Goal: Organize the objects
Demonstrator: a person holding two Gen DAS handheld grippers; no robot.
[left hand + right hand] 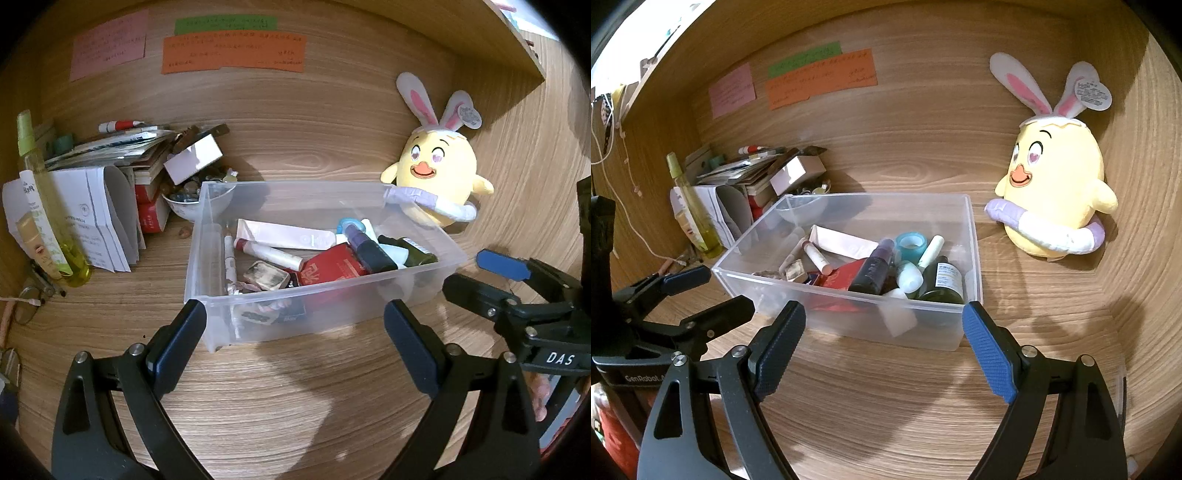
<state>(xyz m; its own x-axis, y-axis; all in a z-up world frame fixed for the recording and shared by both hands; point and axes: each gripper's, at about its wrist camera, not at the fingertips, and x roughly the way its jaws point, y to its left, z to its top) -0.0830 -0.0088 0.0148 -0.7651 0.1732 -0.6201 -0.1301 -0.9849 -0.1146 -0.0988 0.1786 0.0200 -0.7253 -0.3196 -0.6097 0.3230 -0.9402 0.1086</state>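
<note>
- Fingers of both the left gripper [293,314] and the right gripper [884,317] stood wide apart, empty.
- Both tilted downward toward the clear bin [207,266] at twelve o'clock.
- Plush chick [1056,192] sat at two o'clock.

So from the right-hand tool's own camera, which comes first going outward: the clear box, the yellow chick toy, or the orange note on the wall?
1. Clear box: nearest, just ahead of the open right tool, on the desk.
2. Yellow chick toy: farther, off to the right against the back wall.
3. Orange note: farthest, stuck high on the back wall, upper left.
</note>
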